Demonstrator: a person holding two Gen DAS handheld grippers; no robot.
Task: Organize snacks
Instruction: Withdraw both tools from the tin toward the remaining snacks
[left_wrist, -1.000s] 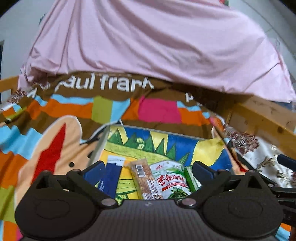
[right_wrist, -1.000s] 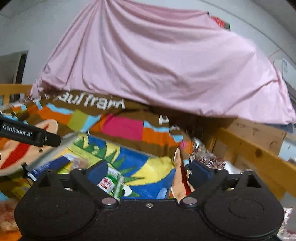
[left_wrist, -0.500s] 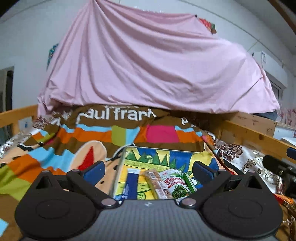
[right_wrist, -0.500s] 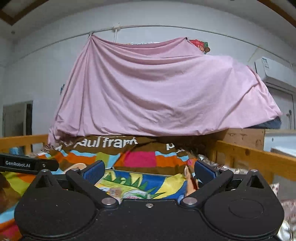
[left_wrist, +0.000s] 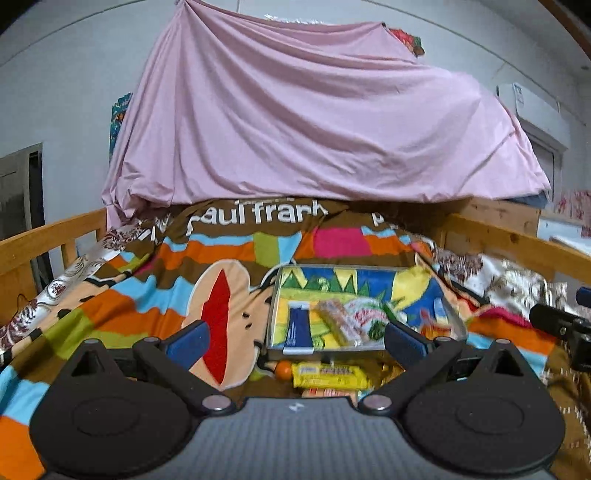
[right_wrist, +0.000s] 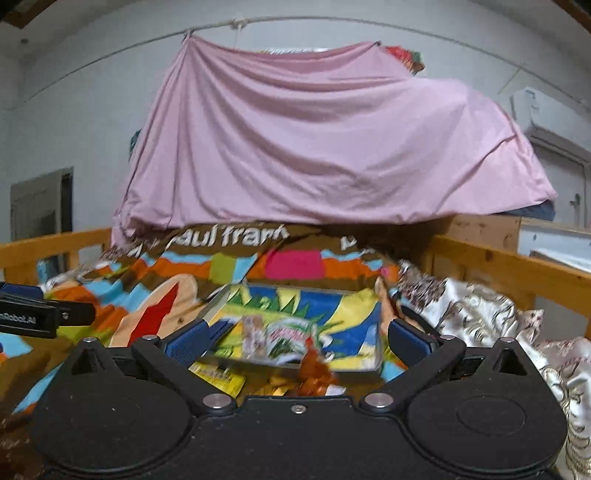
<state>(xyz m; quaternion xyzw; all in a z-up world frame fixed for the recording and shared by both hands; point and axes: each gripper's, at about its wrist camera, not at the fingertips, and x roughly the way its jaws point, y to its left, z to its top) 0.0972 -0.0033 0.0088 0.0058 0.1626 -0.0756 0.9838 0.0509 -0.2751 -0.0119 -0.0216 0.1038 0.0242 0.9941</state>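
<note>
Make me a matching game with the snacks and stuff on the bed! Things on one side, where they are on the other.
Things:
1. dark blue packet
2. yellow packet
3. pink sheet
4. small orange ball

Places:
A. on the blanket, in front of the tray's near edge
B. hanging behind the bed
C. lying in the tray, at its left
D. on the blanket, just left of the yellow packet

Pairs: 1-C, 2-A, 3-B, 4-D

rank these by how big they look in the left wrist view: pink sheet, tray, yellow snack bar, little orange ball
1. pink sheet, by far the largest
2. tray
3. yellow snack bar, though it lies nearer the camera than the tray, so its true size is unsure
4. orange ball, smallest
</note>
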